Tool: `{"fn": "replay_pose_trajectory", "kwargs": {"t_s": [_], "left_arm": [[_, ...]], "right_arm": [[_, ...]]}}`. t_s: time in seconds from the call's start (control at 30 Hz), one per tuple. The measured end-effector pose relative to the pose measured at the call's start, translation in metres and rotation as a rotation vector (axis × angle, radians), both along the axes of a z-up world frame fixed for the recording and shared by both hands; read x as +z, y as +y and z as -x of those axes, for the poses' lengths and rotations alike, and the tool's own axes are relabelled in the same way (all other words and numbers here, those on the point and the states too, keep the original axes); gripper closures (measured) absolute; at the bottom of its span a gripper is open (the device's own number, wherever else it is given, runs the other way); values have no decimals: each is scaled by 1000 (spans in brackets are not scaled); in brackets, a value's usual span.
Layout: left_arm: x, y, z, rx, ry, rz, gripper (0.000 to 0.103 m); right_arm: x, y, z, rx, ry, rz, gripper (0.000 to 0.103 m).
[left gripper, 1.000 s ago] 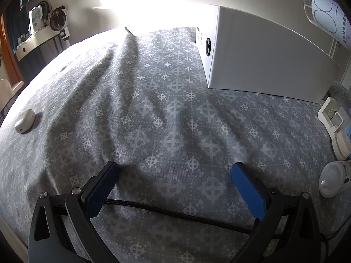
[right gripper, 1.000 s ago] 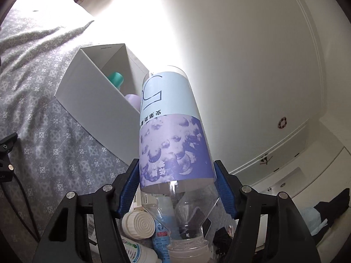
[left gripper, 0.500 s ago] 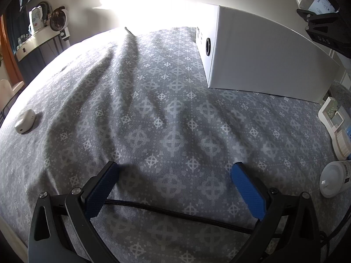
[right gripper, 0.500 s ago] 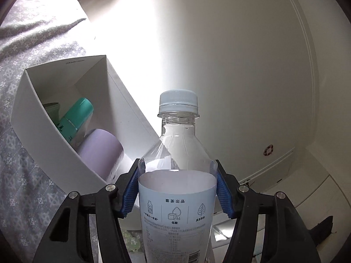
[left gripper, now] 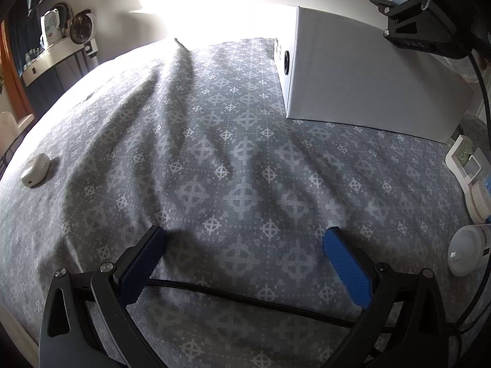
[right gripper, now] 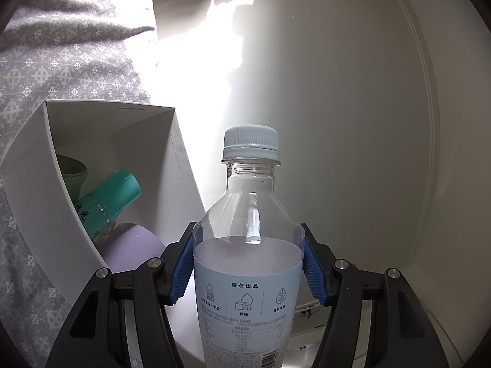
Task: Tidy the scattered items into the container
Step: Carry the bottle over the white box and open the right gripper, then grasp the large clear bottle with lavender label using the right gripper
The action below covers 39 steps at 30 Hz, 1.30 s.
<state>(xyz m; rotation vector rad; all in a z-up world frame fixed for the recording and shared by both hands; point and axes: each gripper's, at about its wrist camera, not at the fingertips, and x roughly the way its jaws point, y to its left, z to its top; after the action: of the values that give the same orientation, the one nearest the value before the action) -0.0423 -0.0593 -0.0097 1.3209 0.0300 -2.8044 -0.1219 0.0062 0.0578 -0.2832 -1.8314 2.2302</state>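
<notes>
The clear bottle (right gripper: 245, 214) has been swung upright and carried over to the white box (right gripper: 46, 184). The right gripper (right gripper: 248, 260) fingers have just been opening, seemingly touching it yet. The left gripper (left gripper: 245, 257) is held wide open, empty, above the bed (left gripper: 214, 153).

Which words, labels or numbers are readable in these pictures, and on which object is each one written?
"喜茶出品": on the label of the clear bottle, top line.
"低糖": same label, under the middle icon.
The other icon captions and the fine print with the barcode lower on that label: too small to read.
Characters on the teal bottle in the white box: too blurred.
Dark print on the white bottle lying on the bed: unreadable.
</notes>
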Motion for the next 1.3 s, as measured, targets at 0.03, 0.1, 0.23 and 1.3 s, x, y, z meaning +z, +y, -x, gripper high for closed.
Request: {"fn": "replay_pose_trajectory", "kwargs": {"t_s": [0.03,0.1,0.23,1.3], "left_arm": [[0,0,0,0,0,0,0],[0,0,0,0,0,0,0],[0,0,0,0,0,0,0],[0,0,0,1,0,4,0]], "right_arm": [[5,1,-2,6,12,17,18],[17,-1,-5,14,6,49,0],[11,-7,6,7,18,58,0],[-8,152,-90,-370,-645,1752,7]]}}
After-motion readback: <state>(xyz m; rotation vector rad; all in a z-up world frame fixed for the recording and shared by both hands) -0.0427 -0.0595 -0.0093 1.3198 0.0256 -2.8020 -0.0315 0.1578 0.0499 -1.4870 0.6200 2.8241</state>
